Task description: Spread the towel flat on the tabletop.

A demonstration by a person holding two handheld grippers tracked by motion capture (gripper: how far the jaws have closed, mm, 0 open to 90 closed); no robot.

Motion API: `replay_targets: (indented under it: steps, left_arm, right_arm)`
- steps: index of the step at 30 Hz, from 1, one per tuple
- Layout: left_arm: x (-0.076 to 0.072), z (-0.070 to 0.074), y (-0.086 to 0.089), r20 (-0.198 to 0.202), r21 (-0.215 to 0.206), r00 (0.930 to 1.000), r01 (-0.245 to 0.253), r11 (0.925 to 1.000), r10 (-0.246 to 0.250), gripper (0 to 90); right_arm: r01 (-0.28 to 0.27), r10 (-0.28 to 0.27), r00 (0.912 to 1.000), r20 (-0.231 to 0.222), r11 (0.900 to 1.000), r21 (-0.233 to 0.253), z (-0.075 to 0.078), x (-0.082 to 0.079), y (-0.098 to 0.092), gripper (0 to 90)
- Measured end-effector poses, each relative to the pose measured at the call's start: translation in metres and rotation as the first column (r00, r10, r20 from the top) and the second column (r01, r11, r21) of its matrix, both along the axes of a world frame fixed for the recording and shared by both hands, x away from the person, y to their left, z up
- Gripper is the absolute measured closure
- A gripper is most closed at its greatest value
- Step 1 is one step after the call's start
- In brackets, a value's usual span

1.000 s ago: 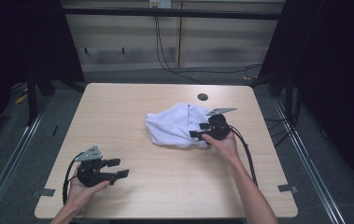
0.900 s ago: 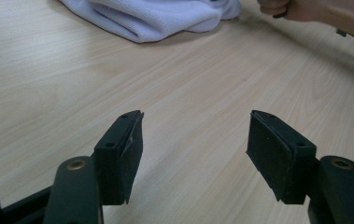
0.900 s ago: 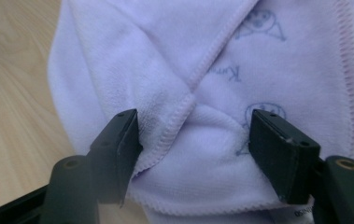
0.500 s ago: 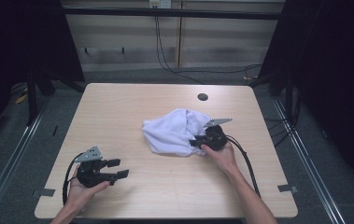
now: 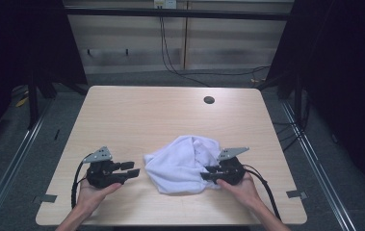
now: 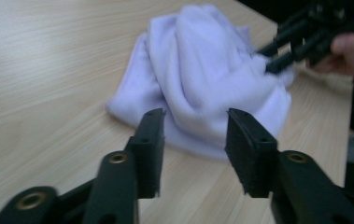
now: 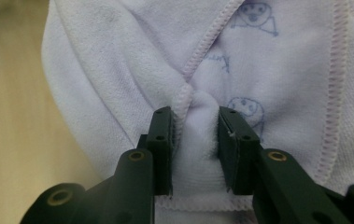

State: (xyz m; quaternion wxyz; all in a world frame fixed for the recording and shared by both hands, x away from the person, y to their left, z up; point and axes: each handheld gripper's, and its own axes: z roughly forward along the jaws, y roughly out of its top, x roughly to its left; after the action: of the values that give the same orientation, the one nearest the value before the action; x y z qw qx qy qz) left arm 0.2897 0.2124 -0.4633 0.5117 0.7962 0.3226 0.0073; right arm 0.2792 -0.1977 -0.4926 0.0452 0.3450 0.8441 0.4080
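A crumpled white cloth (image 5: pixel 182 161) with pink stitched hems and small printed figures lies near the table's front edge. My right gripper (image 5: pixel 208 173) is shut on a bunched fold of the cloth (image 7: pixel 195 135) at its right side; the fold is pinched between both jaws. My left gripper (image 5: pixel 133 169) rests just left of the cloth, open, with nothing between its jaws. In the left gripper view the cloth (image 6: pixel 207 79) lies just beyond that open gripper (image 6: pixel 194 140), and the right gripper (image 6: pixel 277 58) bites its far side.
The light wooden table (image 5: pixel 136 115) has a round cable hole (image 5: pixel 209 100) at the back right. Bare wood stretches behind the cloth. Tape marks (image 5: pixel 295 194) sit at the front corners. Cables trail from both grippers toward the front edge.
My right gripper has dragged the cloth from the right middle of the table toward the front edge. The left gripper has stayed in place, so the cloth now lies right beside it.
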Motion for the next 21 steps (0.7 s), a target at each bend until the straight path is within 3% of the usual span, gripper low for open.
replay_targets:
  steps: [2, 6, 7, 9, 13, 15, 17, 19, 21]
  left_arm:
    - [0.002, 0.001, -0.009, 0.010, 0.029, 0.9999, 0.013, 0.9995, -0.013, 62.1]
    - [0.007, 0.002, -0.025, -0.012, 0.023, 0.9985, 0.055, 0.9982, -0.054, 62.4]
    - [0.010, 0.005, -0.033, -0.002, 0.036, 0.9975, 0.070, 0.9969, -0.070, 55.6]
    - [0.016, 0.009, -0.046, -0.001, 0.031, 0.9973, 0.074, 0.9968, -0.074, 51.2]
    - [0.029, 0.011, -0.077, 0.011, 0.028, 0.9936, 0.112, 0.9933, -0.112, 55.8]
    - [0.032, 0.007, -0.087, -0.005, 0.031, 0.9912, 0.132, 0.9907, -0.132, 59.1]
    - [0.033, 0.000, -0.095, -0.015, 0.032, 0.9897, 0.143, 0.9892, -0.142, 58.6]
    - [0.034, -0.005, -0.099, -0.046, 0.028, 0.9870, 0.155, 0.9875, -0.154, 54.1]
    - [0.032, -0.009, -0.103, -0.054, 0.059, 0.9841, 0.172, 0.9833, -0.169, 50.7]
  right_arm:
    - [-0.012, 0.012, 0.9999, -0.012, 1.000, 0.013, 0.000, -0.017, -0.001, 66.5]
    - [-0.040, 0.040, 0.9989, -0.026, 0.999, -0.005, 0.006, -0.035, -0.002, 63.5]
    - [-0.048, 0.048, 0.9987, -0.021, 0.999, 0.001, 0.013, -0.043, -0.006, 62.1]
    - [-0.034, 0.034, 0.9993, -0.013, 0.998, 0.052, 0.019, -0.044, -0.012, 61.5]
    - [0.038, -0.045, 0.9967, 0.068, 0.994, 0.100, 0.044, -0.023, -0.022, 61.7]
    - [0.047, -0.057, 0.9933, 0.100, 0.994, 0.099, 0.049, -0.008, -0.020, 62.1]
    - [0.058, -0.068, 0.9936, 0.091, 0.993, 0.107, 0.045, 0.008, -0.014, 62.9]
    - [0.051, -0.058, 0.9945, 0.087, 0.996, 0.079, 0.036, 0.019, -0.004, 63.0]
    - [0.039, -0.043, 0.9964, 0.073, 0.998, 0.057, 0.024, 0.026, 0.004, 61.0]
